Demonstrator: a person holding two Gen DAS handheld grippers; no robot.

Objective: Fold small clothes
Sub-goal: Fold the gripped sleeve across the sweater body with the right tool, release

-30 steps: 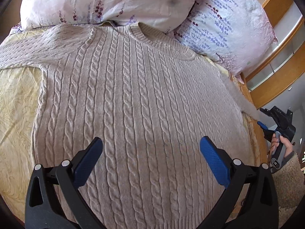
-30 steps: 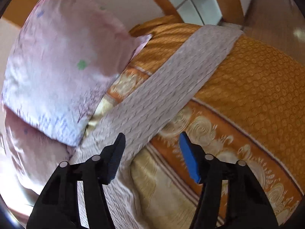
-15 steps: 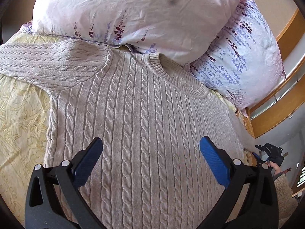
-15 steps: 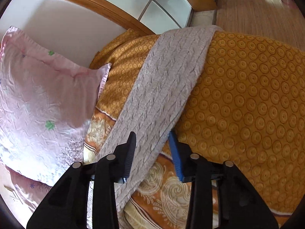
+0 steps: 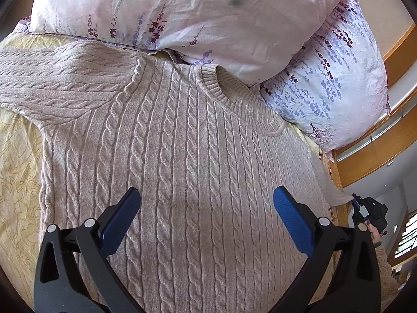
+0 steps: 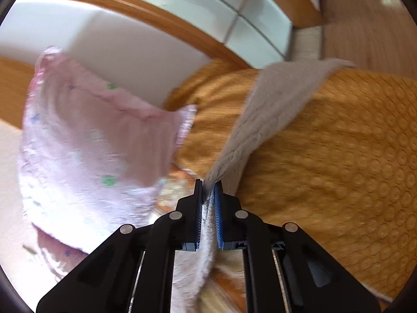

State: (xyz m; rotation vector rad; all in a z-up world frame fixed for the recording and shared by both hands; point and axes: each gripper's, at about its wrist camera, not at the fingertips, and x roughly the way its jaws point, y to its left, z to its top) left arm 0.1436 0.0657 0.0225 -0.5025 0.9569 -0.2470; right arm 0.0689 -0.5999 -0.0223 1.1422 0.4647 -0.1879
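A beige cable-knit sweater [image 5: 182, 156] lies flat on the bed, neck toward the pillows. Its left sleeve [image 5: 52, 83] stretches off to the left. My left gripper [image 5: 206, 216] is open and hovers over the sweater's chest, holding nothing. My right gripper [image 6: 208, 195] is shut on the sweater's right sleeve [image 6: 273, 109], which runs away over the orange bedspread. The right gripper also shows small at the far right of the left wrist view [image 5: 370, 211], at the sleeve's end.
Two floral pillows [image 5: 208, 20] lie against the sweater's neck. A pink pillow [image 6: 91, 143] is left of the right gripper. The orange patterned bedspread [image 6: 351, 156] drops off the bed's side. A wooden window frame [image 6: 156, 13] and floor lie beyond.
My right gripper has closed on the right sleeve, which it straddled open before. My left gripper has moved up the sweater toward the neck, still open.
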